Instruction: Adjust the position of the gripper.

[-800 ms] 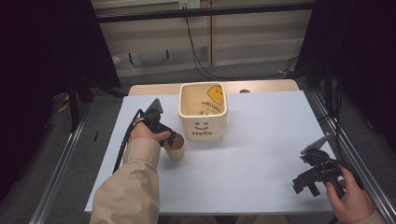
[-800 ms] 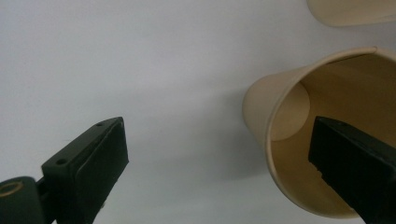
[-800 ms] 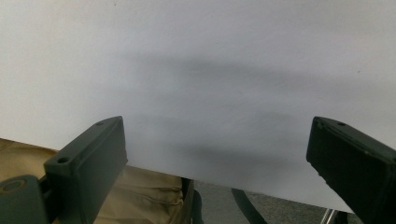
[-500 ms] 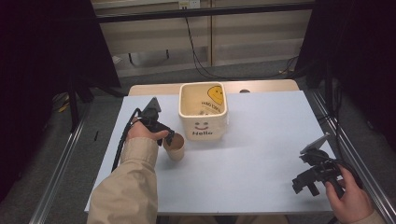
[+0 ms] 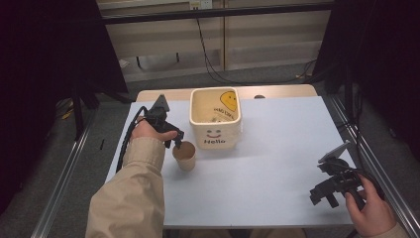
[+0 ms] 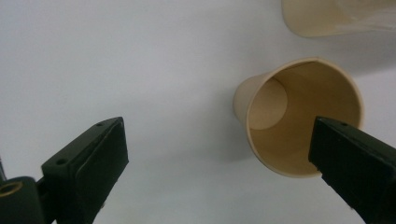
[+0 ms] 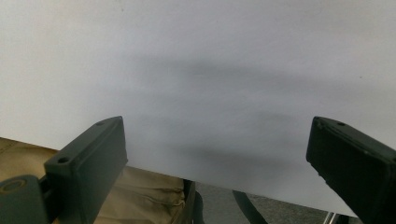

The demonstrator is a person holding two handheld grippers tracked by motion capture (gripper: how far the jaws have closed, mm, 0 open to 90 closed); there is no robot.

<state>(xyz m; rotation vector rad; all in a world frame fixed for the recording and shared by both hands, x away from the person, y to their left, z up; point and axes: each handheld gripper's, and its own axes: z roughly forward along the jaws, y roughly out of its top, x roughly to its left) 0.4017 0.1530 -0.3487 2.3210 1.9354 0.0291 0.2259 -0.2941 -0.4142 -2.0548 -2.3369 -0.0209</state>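
One cream square ceramic bin point(image 5: 216, 121) with smiley print just beyond the left gripper point(image 5: 174, 142), and one tan paper cup point(image 6: 299, 116) upright below its wide-open, empty jaws, hand barely shifted since, cup ungrasped; right gripper point(image 5: 327, 191) open, idle.

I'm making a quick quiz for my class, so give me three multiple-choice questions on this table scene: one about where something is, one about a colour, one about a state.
1. Where does the paper cup stand?
A. inside the Hello container
B. on the table in front of the Hello container
C. by the right gripper

2. What colour is the smiley circle inside the container?
A. yellow
B. red
C. blue

3. How is the left gripper?
A. shut on the cup
B. shut, holding nothing
C. open

Answers: B, the cup sits on the white table top by the container's front; A, the circle is yellow; C, its fingers stand wide apart.
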